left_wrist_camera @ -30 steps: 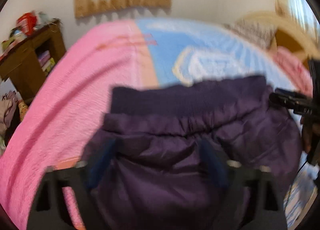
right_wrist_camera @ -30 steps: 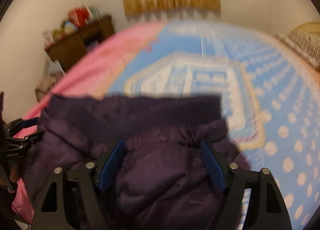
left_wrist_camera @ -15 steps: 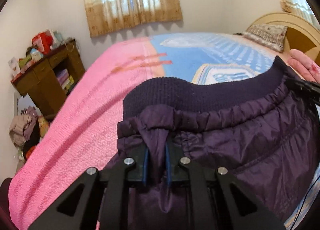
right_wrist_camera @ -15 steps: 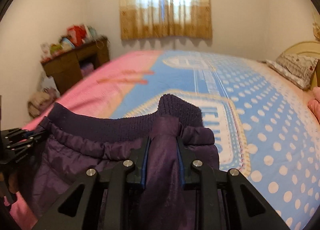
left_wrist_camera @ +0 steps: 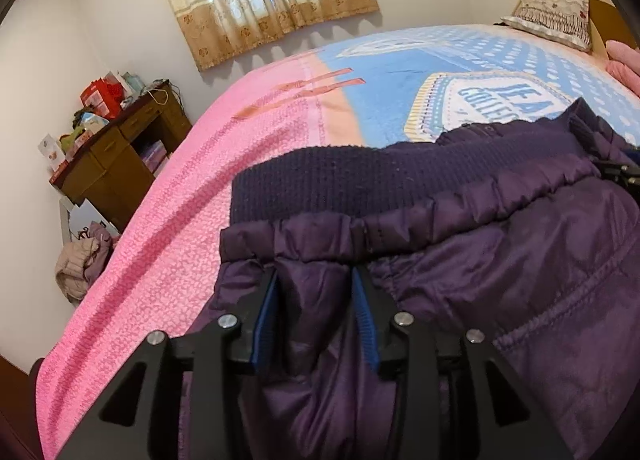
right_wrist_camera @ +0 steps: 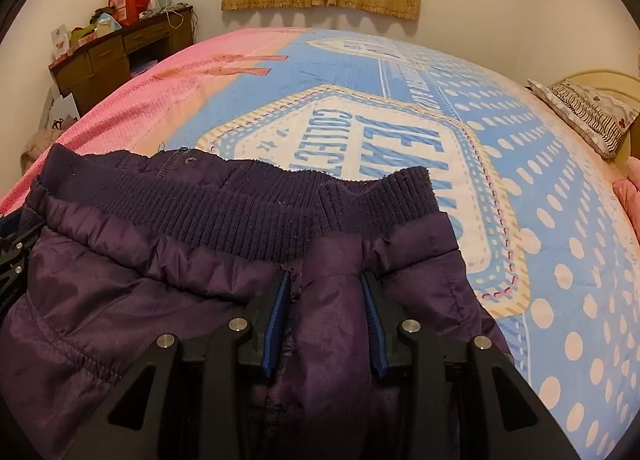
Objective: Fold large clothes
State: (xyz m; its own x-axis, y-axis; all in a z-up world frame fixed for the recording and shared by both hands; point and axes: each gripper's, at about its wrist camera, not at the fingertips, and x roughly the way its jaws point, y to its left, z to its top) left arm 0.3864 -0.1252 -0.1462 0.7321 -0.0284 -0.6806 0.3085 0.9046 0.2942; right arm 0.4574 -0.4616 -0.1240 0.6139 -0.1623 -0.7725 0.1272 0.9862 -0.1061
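Lying on the bed [right_wrist_camera: 560,164], the purple jacket [left_wrist_camera: 500,260] has its ribbed hem [right_wrist_camera: 248,212] facing away. The left gripper [left_wrist_camera: 316,280] has jaws apart around a fabric fold; so does the right gripper [right_wrist_camera: 326,284].

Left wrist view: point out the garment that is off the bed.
The beige crumpled garment, heaped on the floor by the wooden desk. The purple jacket lies on the bed.
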